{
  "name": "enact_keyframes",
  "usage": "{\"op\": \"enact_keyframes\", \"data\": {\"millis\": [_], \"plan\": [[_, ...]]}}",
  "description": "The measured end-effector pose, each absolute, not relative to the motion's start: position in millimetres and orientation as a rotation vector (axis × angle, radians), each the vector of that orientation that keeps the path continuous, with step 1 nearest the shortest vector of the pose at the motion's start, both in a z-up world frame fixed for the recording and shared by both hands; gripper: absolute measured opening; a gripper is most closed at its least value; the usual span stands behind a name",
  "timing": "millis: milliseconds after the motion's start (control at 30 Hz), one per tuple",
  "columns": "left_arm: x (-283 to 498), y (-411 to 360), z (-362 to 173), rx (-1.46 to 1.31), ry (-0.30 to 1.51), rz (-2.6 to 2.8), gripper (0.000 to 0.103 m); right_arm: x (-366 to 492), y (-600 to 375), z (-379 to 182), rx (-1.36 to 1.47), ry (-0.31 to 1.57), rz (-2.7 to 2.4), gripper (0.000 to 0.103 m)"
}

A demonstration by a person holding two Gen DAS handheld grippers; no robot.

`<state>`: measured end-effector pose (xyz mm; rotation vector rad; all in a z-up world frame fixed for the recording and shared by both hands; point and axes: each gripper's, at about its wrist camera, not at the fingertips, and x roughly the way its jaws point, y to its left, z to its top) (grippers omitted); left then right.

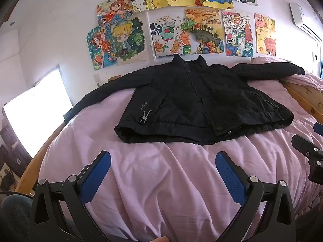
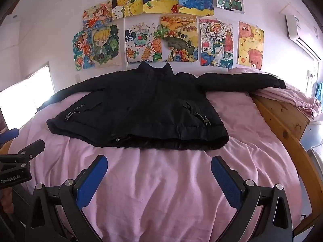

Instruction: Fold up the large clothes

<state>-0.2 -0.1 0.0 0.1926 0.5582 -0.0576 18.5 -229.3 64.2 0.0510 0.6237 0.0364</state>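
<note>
A: The black jacket [image 1: 201,102] lies spread flat on the pink bedsheet [image 1: 161,181], collar toward the wall drawings [image 1: 181,20], sleeves out to both sides.

B: Any writing?

A: "SINCE" plus digits too small to make out, printed near the jacket's hem toggle. One drawing behind the jacket reads "2024". The left claw's body shows "GenRobot.AI".

B: And the claws?

A: The left claw [image 1: 163,173] and right claw [image 2: 159,173] gape wide, empty, just short of the jacket's hem.

Colourful drawings [image 1: 181,20] cover the wall above a pink-sheeted bed [image 1: 171,181].
</note>
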Motion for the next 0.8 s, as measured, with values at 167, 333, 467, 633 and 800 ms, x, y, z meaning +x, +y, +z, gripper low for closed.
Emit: {"op": "enact_keyframes", "data": {"millis": [167, 333, 467, 633, 800], "plan": [[0.0, 0.2, 0.0, 0.191, 0.56, -0.057, 0.102, 16.4, -227.2, 62.8, 0.051, 0.625, 0.034, 0.103], [-0.1, 0.2, 0.2, 0.19, 0.561, -0.057, 0.102, 19.9, -230.5, 65.2, 0.054, 0.63, 0.038, 0.103], [-1.2, -1.1, 0.4, 0.191, 0.56, -0.056, 0.102, 19.0, -229.0, 62.5, 0.051, 0.631, 0.039, 0.103], [0.0, 0.3, 0.0, 0.19, 0.562, -0.058, 0.102, 19.7, -230.7, 60.8, 0.056, 0.634, 0.038, 0.103], [0.0, 0.5, 0.1, 0.187, 0.563, -0.058, 0.102, 18.7, -229.6, 61.2, 0.055, 0.637, 0.038, 0.103]]}}
